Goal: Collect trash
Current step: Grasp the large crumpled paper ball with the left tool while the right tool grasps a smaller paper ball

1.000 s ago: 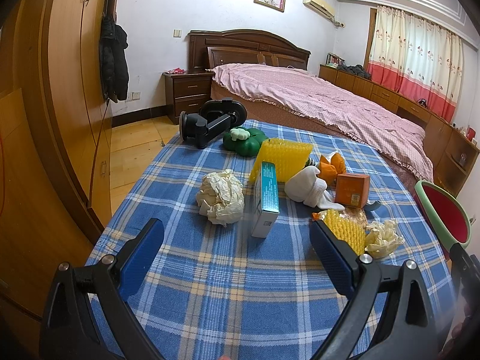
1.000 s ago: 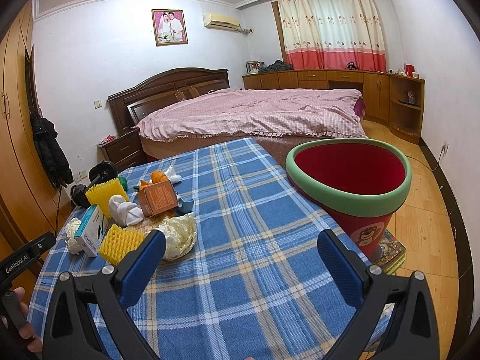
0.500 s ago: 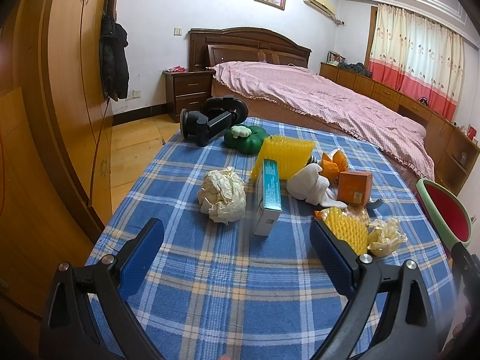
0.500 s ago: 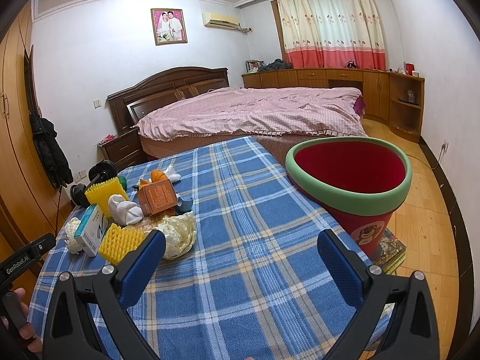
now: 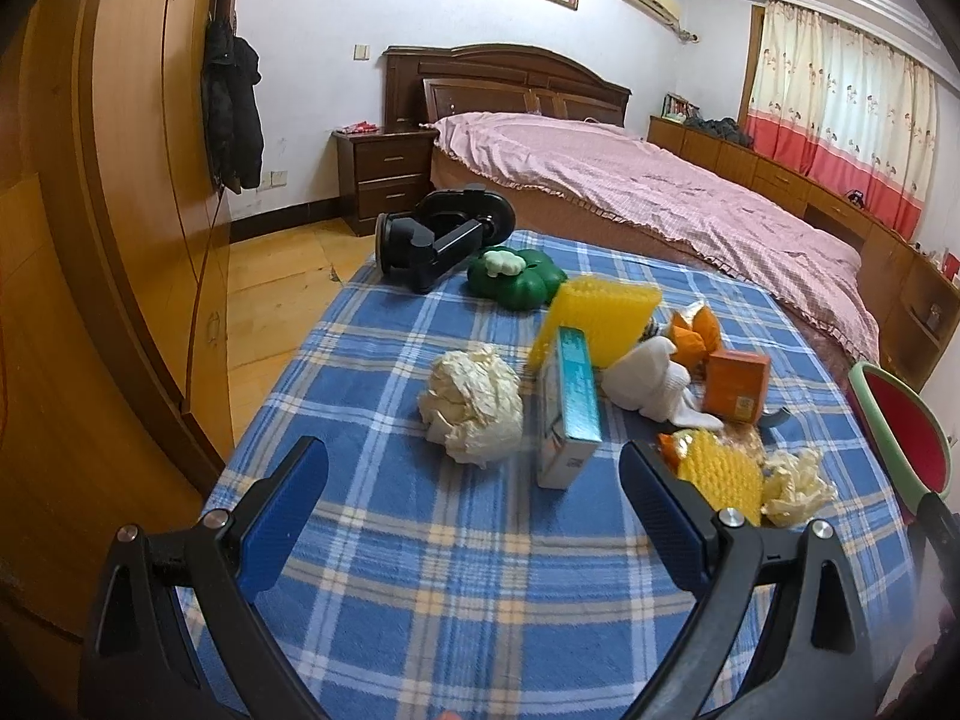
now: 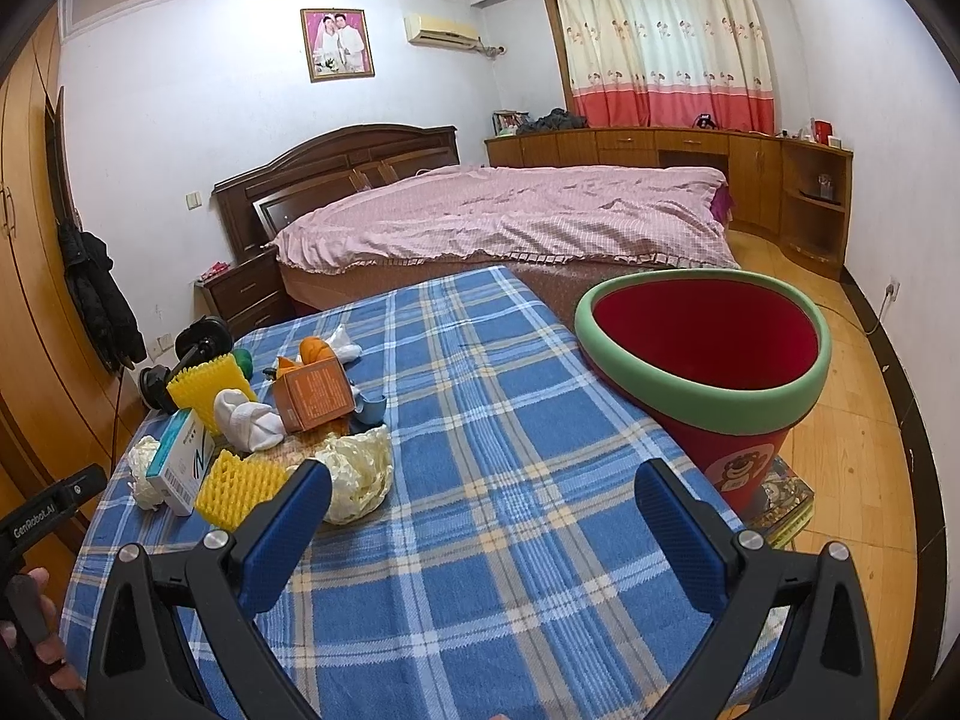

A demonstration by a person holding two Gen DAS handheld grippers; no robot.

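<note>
A table under a blue plaid cloth (image 5: 468, 552) carries a heap of trash: a crumpled cream paper ball (image 5: 471, 405), an upright teal-and-white box (image 5: 567, 408), yellow foam nets (image 5: 600, 318), a white wad (image 5: 648, 381), an orange box (image 5: 735, 387) and a crumpled wrapper (image 5: 795, 483). My left gripper (image 5: 471, 477) is open just short of the paper ball and the box. My right gripper (image 6: 483, 489) is open above bare cloth, the wrapper (image 6: 357, 477) by its left finger. A red bin with a green rim (image 6: 705, 360) stands off the table's right edge.
A black handheld device (image 5: 441, 237) and a green toy (image 5: 516, 279) lie at the table's far end. A bed with a pink cover (image 6: 510, 219) is beyond, wooden wardrobes (image 5: 120, 180) to the left. A person's hand (image 6: 30, 624) holds the left gripper's handle.
The left gripper has tilted and crept slightly toward the paper ball and box. The right gripper and the trash have stayed put.
</note>
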